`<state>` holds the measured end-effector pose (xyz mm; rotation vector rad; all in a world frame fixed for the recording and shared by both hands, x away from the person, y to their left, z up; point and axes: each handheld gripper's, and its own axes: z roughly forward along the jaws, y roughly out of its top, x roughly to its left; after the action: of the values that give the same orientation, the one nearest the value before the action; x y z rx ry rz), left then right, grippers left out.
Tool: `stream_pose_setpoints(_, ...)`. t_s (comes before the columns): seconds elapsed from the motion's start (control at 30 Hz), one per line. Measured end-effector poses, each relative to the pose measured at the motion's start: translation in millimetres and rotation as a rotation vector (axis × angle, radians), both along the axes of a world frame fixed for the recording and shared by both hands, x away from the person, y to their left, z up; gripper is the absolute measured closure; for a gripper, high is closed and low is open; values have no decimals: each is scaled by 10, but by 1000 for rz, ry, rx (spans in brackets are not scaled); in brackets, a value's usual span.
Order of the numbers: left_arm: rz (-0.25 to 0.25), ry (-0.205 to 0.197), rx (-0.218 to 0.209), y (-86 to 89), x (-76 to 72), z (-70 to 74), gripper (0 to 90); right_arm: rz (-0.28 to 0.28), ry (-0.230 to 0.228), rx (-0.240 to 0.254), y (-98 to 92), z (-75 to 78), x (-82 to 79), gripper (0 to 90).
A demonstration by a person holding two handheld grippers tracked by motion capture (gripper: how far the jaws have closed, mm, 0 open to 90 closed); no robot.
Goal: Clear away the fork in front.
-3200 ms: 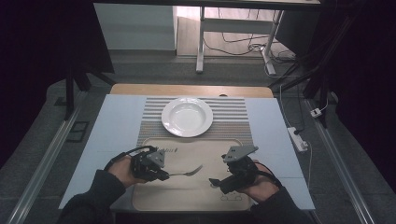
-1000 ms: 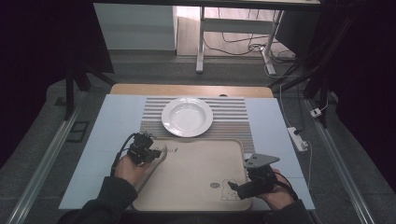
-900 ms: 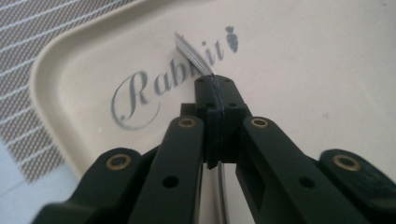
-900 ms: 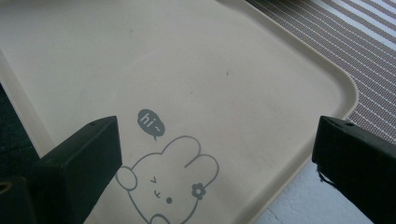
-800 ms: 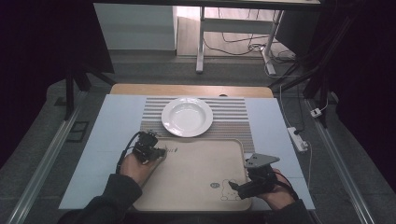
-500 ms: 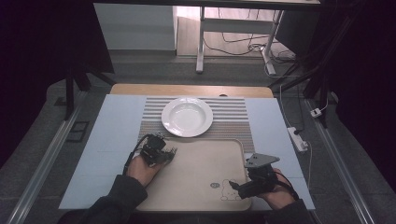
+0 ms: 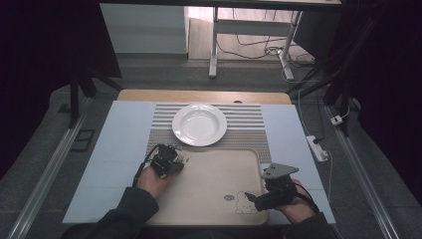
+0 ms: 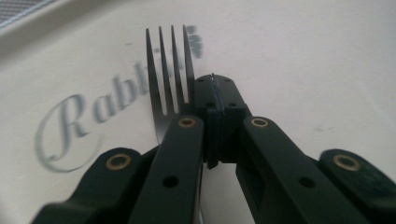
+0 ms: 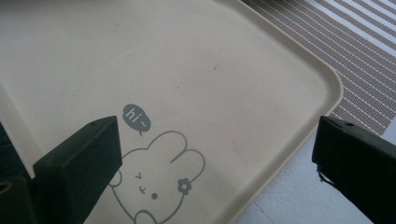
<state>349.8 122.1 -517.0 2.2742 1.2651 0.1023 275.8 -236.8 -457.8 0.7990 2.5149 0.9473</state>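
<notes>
Over the beige tray (image 8: pixel 299 56), the left gripper's (image 8: pixel 217 100) jaws clamp a dark four-tined fork (image 8: pixel 167 79); the right gripper's (image 9: pixel 217 154) gape wide.

1. The place looks like a lab or recording room staged as a dining spot.
2. A worktop (image 7: pixel 119 144) carries a striped placemat (image 7: pixel 249 119), a white plate (image 7: pixel 199 124) and a beige tray (image 7: pixel 219 174).
3. Beyond its far edge, cables (image 7: pixel 254 47) trail across the floor beneath metal desk legs (image 7: pixel 214 45); a power strip (image 7: pixel 317 148) lies beside its right edge.
</notes>
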Motion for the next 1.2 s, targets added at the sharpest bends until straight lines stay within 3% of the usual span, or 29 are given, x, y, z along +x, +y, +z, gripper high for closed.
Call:
stream_pose_setpoints(0.2, 42, 10, 4, 147, 34, 0, 894, -9, 4, 20, -5, 0, 1, 16)
stream_pose_setpoints(0.7, 108, 38, -15, 405, 85, -8, 894, -3, 10, 5, 14, -28, -8, 16)
stream_pose_setpoints(1.03, 115, 48, -34, 474, 89, -16, 893, -3, 10, 3, 18, -32, -11, 16)
stream_pose_setpoints(1.2, 88, 16, -54, 465, 62, 27, 841, -3, 11, 2, 18, -33, -11, 15)
